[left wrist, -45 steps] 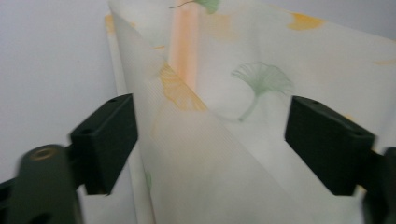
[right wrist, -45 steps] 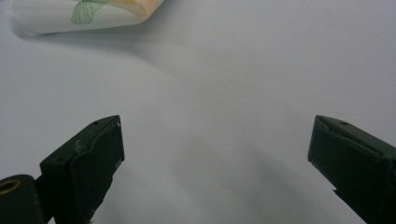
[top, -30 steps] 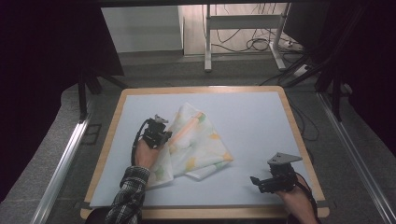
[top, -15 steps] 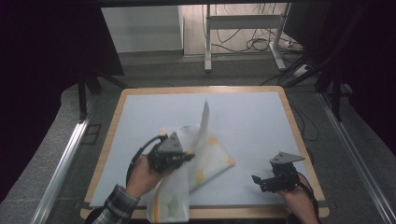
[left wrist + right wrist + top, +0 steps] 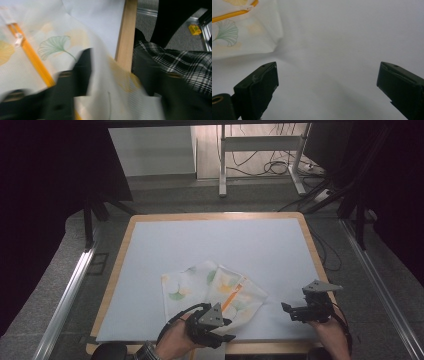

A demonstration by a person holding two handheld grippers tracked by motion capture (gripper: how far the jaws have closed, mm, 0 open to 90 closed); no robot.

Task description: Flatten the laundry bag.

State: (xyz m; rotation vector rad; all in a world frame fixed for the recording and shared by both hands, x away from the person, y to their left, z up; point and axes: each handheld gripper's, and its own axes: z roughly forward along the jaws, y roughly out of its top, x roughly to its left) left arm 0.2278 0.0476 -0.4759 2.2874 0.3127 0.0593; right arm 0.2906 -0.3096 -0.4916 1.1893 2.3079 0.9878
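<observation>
Ginkgo-printed white mesh pouch with an orange zip (image 5: pixel 212 292) lies flat and partly folded on the pale blue mat of the wood-rimmed table (image 5: pixel 210 242), toward the near edge. It looks light, limp and thin, so I'd judge it will sag and slide when lifted by 1 point. A corner or the stiffer zip seam seems the better place to pinch.

The left gripper (image 5: pixel 212 327) sits at the pouch's near edge, over the wooden rim. Its 2 jaws have just been opening, and in the left gripper view they stand apart with the fabric (image 5: pixel 50 47) loose between them, not pinched. The right gripper (image 5: pixel 300 310) hovers well to the right of the pouch, jaws spread wide over bare mat, holding nothing. In the right gripper view, the pouch's corner (image 5: pixel 244 30) shows up ahead.
</observation>
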